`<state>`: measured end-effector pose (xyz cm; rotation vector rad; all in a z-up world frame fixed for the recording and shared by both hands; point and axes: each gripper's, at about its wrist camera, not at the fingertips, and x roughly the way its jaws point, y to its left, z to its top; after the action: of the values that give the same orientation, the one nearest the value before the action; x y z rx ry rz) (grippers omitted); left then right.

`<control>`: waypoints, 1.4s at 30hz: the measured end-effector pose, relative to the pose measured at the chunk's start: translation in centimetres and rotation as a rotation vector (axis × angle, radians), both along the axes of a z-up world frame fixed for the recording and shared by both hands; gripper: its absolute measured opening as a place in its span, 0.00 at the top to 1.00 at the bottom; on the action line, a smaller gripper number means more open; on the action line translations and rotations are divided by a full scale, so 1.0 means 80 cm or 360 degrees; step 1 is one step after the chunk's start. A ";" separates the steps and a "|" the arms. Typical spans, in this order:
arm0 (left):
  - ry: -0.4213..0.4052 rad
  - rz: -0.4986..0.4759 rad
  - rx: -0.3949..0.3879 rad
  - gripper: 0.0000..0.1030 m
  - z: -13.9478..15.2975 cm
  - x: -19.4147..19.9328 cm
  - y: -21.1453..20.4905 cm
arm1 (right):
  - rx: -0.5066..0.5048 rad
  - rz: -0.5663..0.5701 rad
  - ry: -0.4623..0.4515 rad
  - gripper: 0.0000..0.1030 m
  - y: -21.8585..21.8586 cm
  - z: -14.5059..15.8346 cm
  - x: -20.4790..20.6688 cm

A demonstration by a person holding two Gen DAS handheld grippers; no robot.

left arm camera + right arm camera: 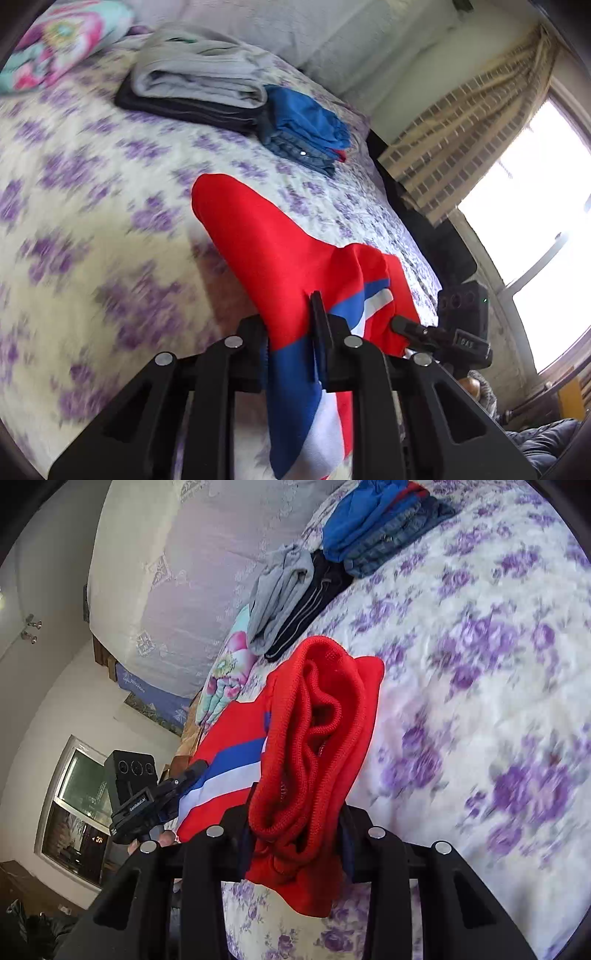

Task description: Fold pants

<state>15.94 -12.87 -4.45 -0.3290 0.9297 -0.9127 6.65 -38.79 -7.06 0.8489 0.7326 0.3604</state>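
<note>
The red pants (pixel 255 243) with blue and white stripes hang in the air above the bed. My left gripper (pixel 290 332) is shut on the striped side of the fabric, which drapes down between its fingers. My right gripper (pixel 295 827) is shut on the bunched ribbed red waistband (pixel 317 716). The pants stretch between the two grippers. The right gripper shows in the left wrist view (pixel 436 334) at the right. The left gripper shows in the right wrist view (pixel 166 794) at the left.
The bed has a white quilt with purple flowers (pixel 92 192). Folded grey and black clothes (pixel 192 85) and folded blue clothes and jeans (pixel 306 129) lie at its far side. A floral pillow (pixel 55 44) lies beyond. A curtained window (pixel 517 177) is at the right.
</note>
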 end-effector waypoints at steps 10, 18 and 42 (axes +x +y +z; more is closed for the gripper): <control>-0.0313 -0.0127 0.0037 0.83 0.146 0.137 -0.183 | -0.0239 -0.0237 -0.0257 0.65 -0.142 0.142 0.102; -0.0435 -0.0005 0.0039 0.82 0.250 0.295 -0.303 | -0.0275 -0.0410 -0.0381 0.65 -0.267 0.225 0.268; -0.0526 0.0391 0.0711 0.22 0.114 0.373 -0.380 | -0.0841 -0.0797 -0.0173 0.23 -0.295 0.149 0.353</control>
<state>45.79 -43.30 4.66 0.0894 0.7409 -0.4939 34.89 -62.37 4.88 0.4784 0.4574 -0.2301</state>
